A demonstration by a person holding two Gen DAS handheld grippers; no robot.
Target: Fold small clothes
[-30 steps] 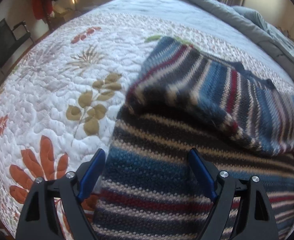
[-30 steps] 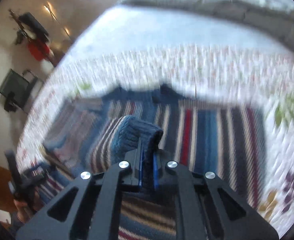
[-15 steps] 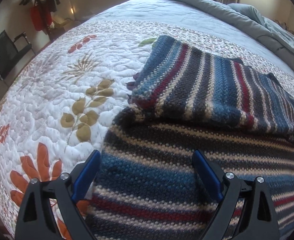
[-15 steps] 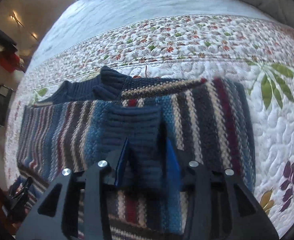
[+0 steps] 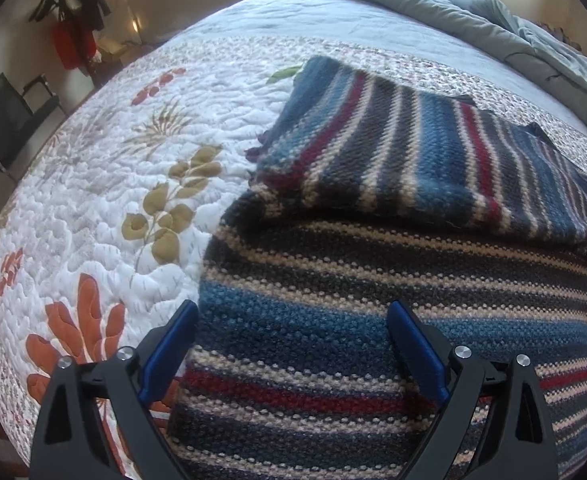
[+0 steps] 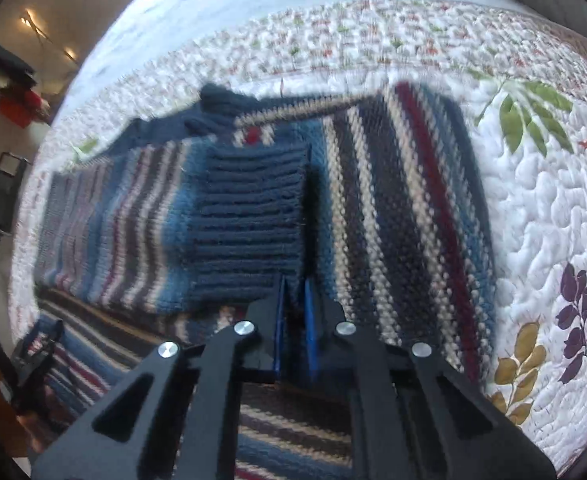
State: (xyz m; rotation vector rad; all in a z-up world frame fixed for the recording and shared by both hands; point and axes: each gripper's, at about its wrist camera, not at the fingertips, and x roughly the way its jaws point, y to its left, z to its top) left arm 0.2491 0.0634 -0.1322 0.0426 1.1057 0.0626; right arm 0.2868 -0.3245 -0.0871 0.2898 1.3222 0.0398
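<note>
Lying flat on the quilt (image 5: 105, 208), the striped sweater (image 5: 373, 300) is showing its left edge just beside the left gripper (image 5: 291, 346), with bare quilt running wide beyond it, and its ribbed cuff (image 6: 249, 220) is resting folded in on the body. The left gripper is hanging with jaws spread wide over the knit, having just been opening, gripping nothing; the right gripper (image 6: 293, 312) is sitting pinched together by the cuff's edge, gripping nothing visible. A grey duvet (image 5: 513, 40) is bunching at the far side, room wall behind.
</note>
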